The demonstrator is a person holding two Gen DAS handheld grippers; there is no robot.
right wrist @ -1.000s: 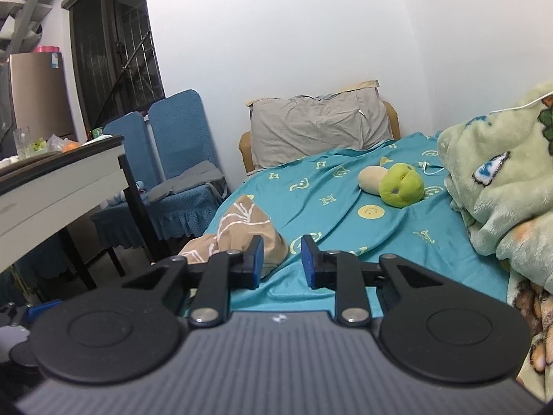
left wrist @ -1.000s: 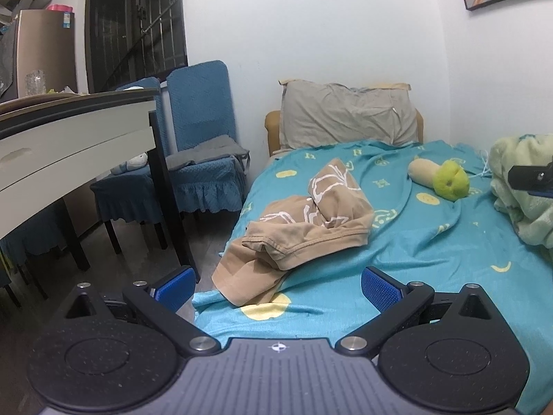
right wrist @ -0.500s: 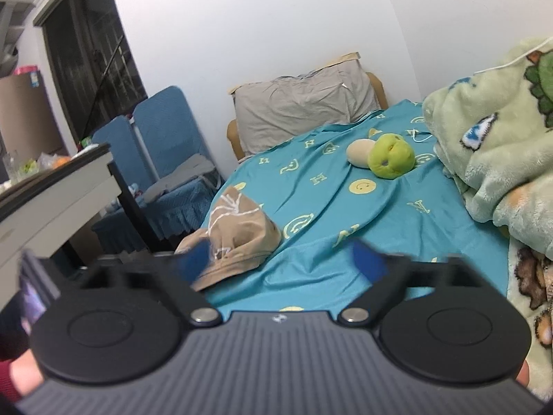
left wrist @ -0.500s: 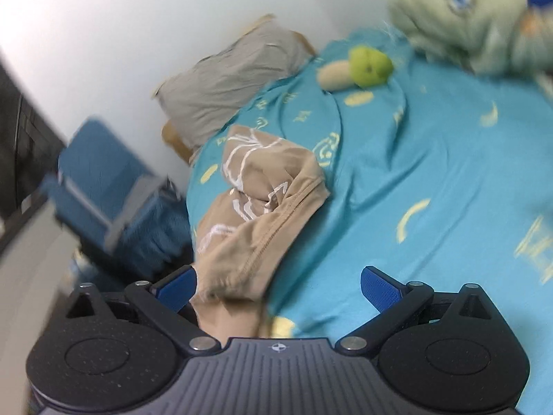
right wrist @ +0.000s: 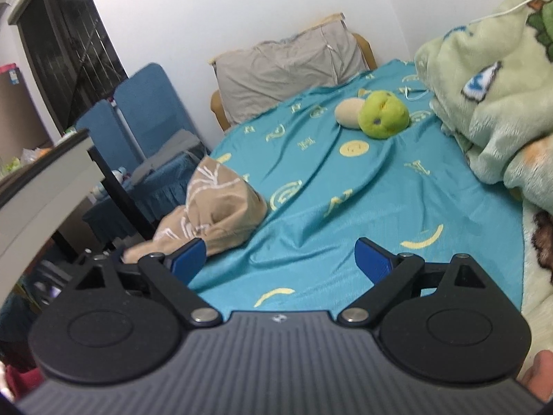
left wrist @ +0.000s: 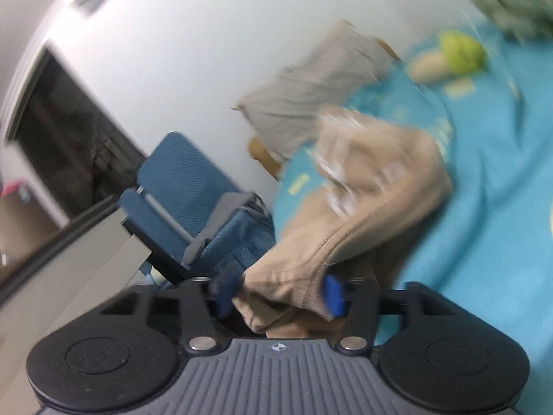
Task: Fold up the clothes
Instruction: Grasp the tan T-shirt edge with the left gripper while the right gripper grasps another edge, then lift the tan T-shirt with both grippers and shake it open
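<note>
A crumpled tan garment with a white print (left wrist: pixel 373 186) lies at the left edge of the bed with the teal sheet (left wrist: pixel 490 207); it also shows in the right wrist view (right wrist: pixel 217 207). My left gripper (left wrist: pixel 280 292) is tilted and closing around the garment's hem; the blue pads (left wrist: pixel 333 294) sit on either side of the cloth. The view is blurred. My right gripper (right wrist: pixel 281 259) is open and empty, above the teal sheet (right wrist: pixel 345 207) to the right of the garment.
A grey pillow (right wrist: pixel 290 65) lies at the head of the bed. A green and cream plush toy (right wrist: pixel 376 112) sits mid-bed. A light green fleece blanket (right wrist: pixel 494 103) is piled at the right. Blue chairs (right wrist: pixel 145 131) and a white desk (right wrist: pixel 38 186) stand left of the bed.
My left gripper has tilted, moved in to the garment's hem and narrowed around it. My right gripper has opened wide and shifted slightly forward over the sheet.
</note>
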